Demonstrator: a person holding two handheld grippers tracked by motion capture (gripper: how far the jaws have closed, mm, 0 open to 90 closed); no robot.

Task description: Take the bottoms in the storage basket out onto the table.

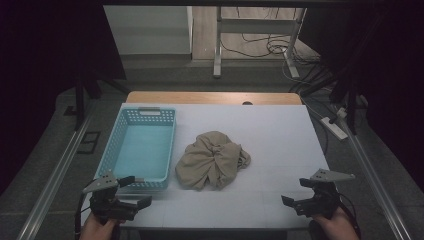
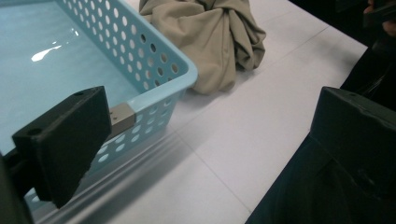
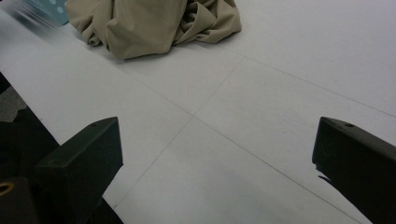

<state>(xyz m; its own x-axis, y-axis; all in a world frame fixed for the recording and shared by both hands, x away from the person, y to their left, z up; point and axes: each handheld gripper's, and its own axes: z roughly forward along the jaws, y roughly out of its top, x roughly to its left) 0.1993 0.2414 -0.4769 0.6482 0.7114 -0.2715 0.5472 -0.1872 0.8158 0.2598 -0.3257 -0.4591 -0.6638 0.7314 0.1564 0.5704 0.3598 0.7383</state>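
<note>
Where tools gape: basket [image 1: 141, 145] beside cloth [image 1: 212, 160].

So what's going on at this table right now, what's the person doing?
A person sits at a white table holding a set of tongs in each hand. Both the left tongs and the right tongs are open, held near the table's front edge, gripping nothing. A crumpled beige cloth lies in the middle of the table, untouched. Beside it, on the person's left, sits an empty light blue basket. Nothing has been picked up at this moment.
</note>
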